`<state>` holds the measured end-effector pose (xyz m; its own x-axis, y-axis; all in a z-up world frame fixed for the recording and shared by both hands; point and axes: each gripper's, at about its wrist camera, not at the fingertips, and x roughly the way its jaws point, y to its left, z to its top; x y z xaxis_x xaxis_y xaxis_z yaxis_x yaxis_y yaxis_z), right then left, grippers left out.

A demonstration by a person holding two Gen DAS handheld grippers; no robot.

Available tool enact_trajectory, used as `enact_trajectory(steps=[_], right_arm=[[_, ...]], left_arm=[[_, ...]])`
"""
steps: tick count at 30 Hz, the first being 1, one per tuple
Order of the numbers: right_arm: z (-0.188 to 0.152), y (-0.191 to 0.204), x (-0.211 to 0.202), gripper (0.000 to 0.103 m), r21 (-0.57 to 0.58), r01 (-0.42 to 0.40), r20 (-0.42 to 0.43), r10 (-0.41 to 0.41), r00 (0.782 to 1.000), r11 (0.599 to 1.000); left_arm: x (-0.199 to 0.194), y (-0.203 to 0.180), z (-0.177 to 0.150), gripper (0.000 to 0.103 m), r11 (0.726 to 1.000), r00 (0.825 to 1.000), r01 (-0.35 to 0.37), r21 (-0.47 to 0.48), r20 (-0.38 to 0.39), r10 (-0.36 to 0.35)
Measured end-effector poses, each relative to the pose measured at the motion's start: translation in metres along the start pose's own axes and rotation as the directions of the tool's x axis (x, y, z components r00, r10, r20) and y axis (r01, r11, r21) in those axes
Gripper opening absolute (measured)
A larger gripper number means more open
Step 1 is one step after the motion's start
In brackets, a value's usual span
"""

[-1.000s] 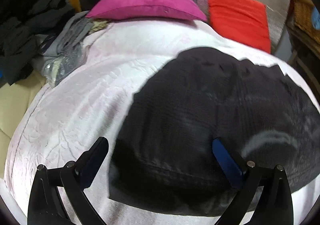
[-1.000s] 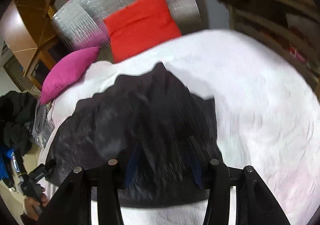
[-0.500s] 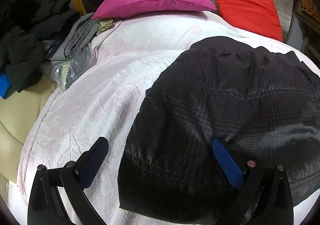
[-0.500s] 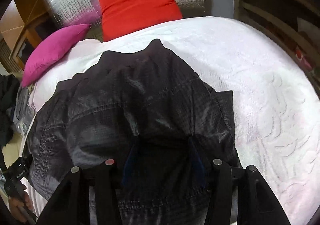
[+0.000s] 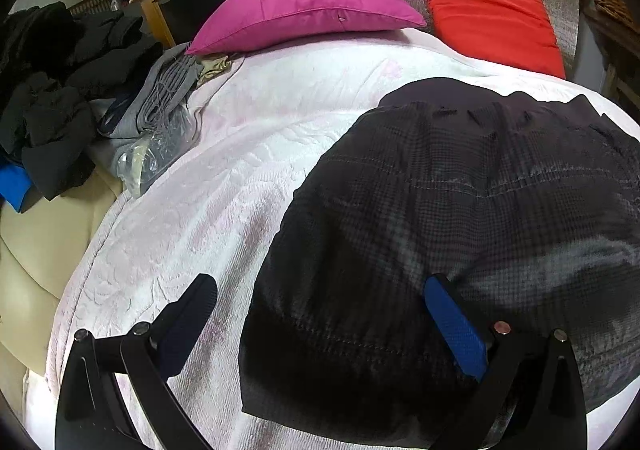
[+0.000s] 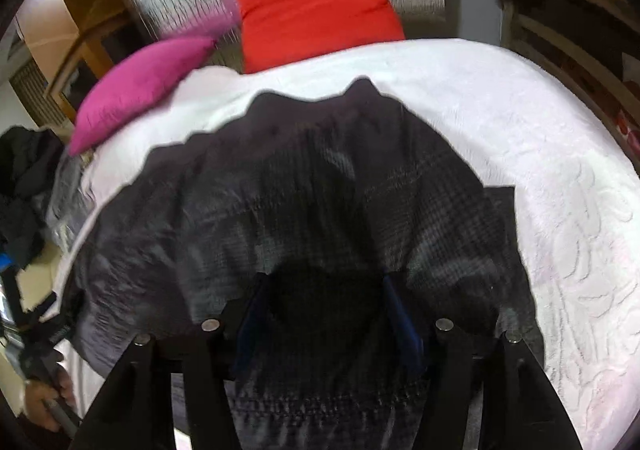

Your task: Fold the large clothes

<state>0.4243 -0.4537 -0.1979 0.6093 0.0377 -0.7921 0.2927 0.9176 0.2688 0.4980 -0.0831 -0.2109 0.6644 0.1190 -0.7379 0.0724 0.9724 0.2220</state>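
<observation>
Centrally, a dark checked garment (image 5: 460,218) lies spread on the white bedspread (image 5: 248,154), its bulk running across the bed, with one end toward the pink pillow (image 5: 304,12) and red cushion (image 5: 492,6) at the head. In the left wrist view, the left gripper (image 5: 320,310) hovers above the garment's near left corner with its jaws spread wide and empty: one finger (image 5: 188,314) stands over bare bedspread, the other over the cloth, so the garment's left edge runs between them and nothing is pinched. In the right wrist view, the right gripper (image 6: 324,314) sits directly over the near hem, pointing steeply down; its jaws are opening, and a fold of the dark fabric remains between the fingers, the pads appearing no longer to press it, though blur makes the contact uncertain. From both tools the garment extends away, toward the cushions, with the hem nearest. Judged from this layout, the coming fold turns on the near edge: the right gripper is centred on it, while the left, offset at the corner, must shift inward onto cloth before it can pinch. A pile of other clothes (image 5: 60,98) lies well apart, off the bed's left side
</observation>
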Motion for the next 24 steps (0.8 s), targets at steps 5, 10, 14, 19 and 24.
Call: enact_trajectory(steps=[5, 10, 14, 19, 24], right_arm=[[-0.002, 0.002, 0.002, 0.066, -0.027, 0.016, -0.003, -0.017, 1.000, 1.000], [-0.003, 0.001, 0.001, 0.066, -0.025, 0.023, -0.007, -0.023, 1.000, 0.999], [0.000, 0.001, -0.001, 0.066, -0.028, 0.020, -0.021, -0.021, 1.000, 0.999], [0.006, 0.002, -0.018, 0.066, 0.004, -0.027, 0.015, 0.027, 1.000, 1.000], [0.004, 0.003, -0.018, 0.072, 0.003, -0.007, 0.019, 0.007, 1.000, 1.000]], left_arm=[[-0.001, -0.001, 0.000, 0.103, 1.000, 1.000, -0.006, 0.005, 0.011, 0.006], [-0.002, -0.002, -0.001, 0.103, 1.000, 1.000, -0.006, 0.010, 0.017, 0.006], [-0.003, -0.003, -0.002, 0.103, 1.000, 1.000, -0.004, 0.013, 0.023, 0.004], [-0.003, -0.002, -0.002, 0.103, 1.000, 1.000, 0.001, 0.016, 0.025, -0.002], [-0.004, -0.002, -0.001, 0.103, 1.000, 1.000, 0.001, 0.018, 0.026, -0.001]])
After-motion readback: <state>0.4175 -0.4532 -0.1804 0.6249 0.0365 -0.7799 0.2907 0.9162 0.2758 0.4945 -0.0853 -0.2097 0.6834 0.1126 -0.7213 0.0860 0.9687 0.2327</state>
